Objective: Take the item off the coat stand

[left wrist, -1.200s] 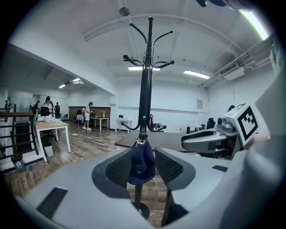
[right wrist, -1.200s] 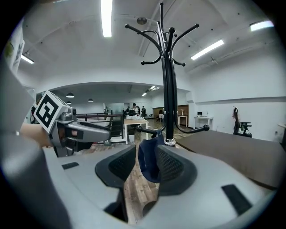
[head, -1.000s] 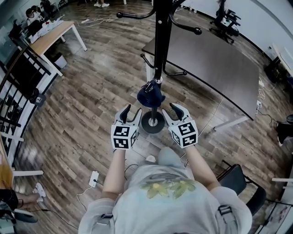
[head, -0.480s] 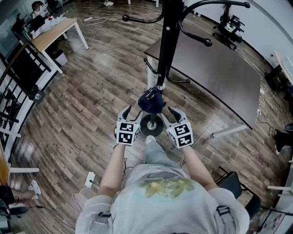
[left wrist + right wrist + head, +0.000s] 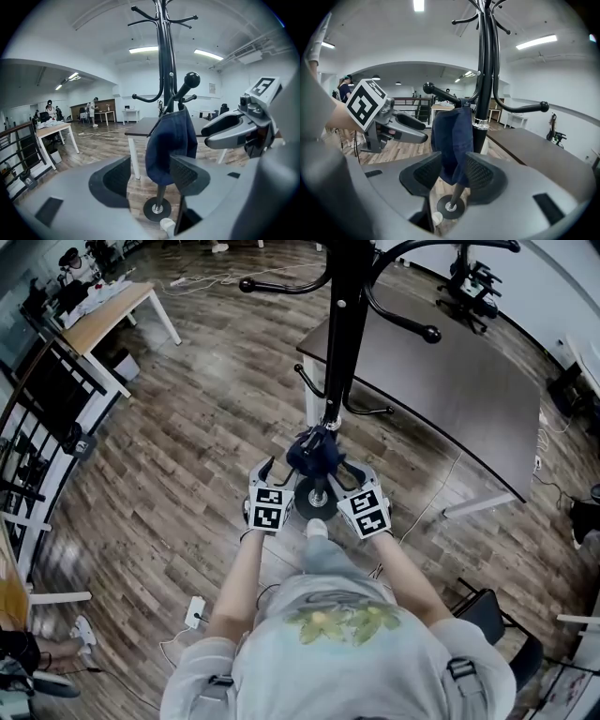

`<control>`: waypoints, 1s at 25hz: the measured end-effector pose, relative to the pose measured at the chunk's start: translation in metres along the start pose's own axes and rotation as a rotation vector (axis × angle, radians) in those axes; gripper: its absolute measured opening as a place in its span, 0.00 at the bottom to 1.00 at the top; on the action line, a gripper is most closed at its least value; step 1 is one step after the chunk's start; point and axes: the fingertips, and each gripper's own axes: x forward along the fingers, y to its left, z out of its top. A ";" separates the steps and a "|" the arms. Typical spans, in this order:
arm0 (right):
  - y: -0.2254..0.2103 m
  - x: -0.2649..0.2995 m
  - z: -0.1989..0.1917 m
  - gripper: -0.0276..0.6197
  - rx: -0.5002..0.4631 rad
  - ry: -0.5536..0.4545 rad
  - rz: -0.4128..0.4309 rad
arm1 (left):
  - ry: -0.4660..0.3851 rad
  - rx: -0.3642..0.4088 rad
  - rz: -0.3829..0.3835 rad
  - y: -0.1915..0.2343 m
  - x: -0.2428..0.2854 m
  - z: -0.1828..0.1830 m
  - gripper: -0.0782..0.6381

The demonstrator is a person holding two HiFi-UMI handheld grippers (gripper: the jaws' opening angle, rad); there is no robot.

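A black coat stand (image 5: 342,343) rises from a round base (image 5: 314,501) on the wood floor. A dark blue cloth item (image 5: 314,454) hangs low on it from a knobbed hook (image 5: 191,79). My left gripper (image 5: 265,472) sits just left of the item and my right gripper (image 5: 354,474) just right of it. In the left gripper view the item (image 5: 168,143) hangs just beyond the left gripper (image 5: 150,171), whose jaws are opening with nothing pressed between them. In the right gripper view the cloth (image 5: 452,138) hangs beyond the open right gripper (image 5: 452,171), unpinched.
A dark table (image 5: 441,371) stands right behind the stand. A wooden desk (image 5: 103,315) and a black railing (image 5: 37,418) are at the left. A power strip (image 5: 194,608) lies on the floor, and a chair (image 5: 487,610) is at lower right.
Both grippers have moved forward and closed in on the hanging blue item, now flanking it. The stand looms nearer in the head view.
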 end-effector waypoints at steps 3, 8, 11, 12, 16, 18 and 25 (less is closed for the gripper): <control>-0.002 0.010 -0.009 0.26 0.000 0.029 0.002 | -0.002 -0.001 -0.009 0.001 0.007 -0.001 0.46; -0.007 0.025 -0.015 0.26 -0.001 0.060 0.005 | 0.022 0.019 -0.025 0.002 0.019 -0.005 0.46; -0.007 0.028 -0.015 0.26 0.006 0.078 0.008 | 0.030 0.042 -0.040 0.000 0.027 -0.006 0.46; -0.008 0.030 -0.016 0.26 0.007 0.084 0.007 | 0.031 0.052 -0.044 -0.001 0.030 -0.005 0.46; -0.014 0.034 -0.023 0.26 0.020 0.106 0.001 | 0.046 0.072 -0.066 -0.006 0.040 -0.007 0.46; -0.015 0.036 -0.027 0.26 0.030 0.115 0.000 | 0.062 0.072 -0.078 -0.007 0.045 -0.014 0.45; -0.012 0.043 -0.037 0.18 0.036 0.139 0.029 | 0.088 0.065 -0.077 -0.005 0.046 -0.022 0.28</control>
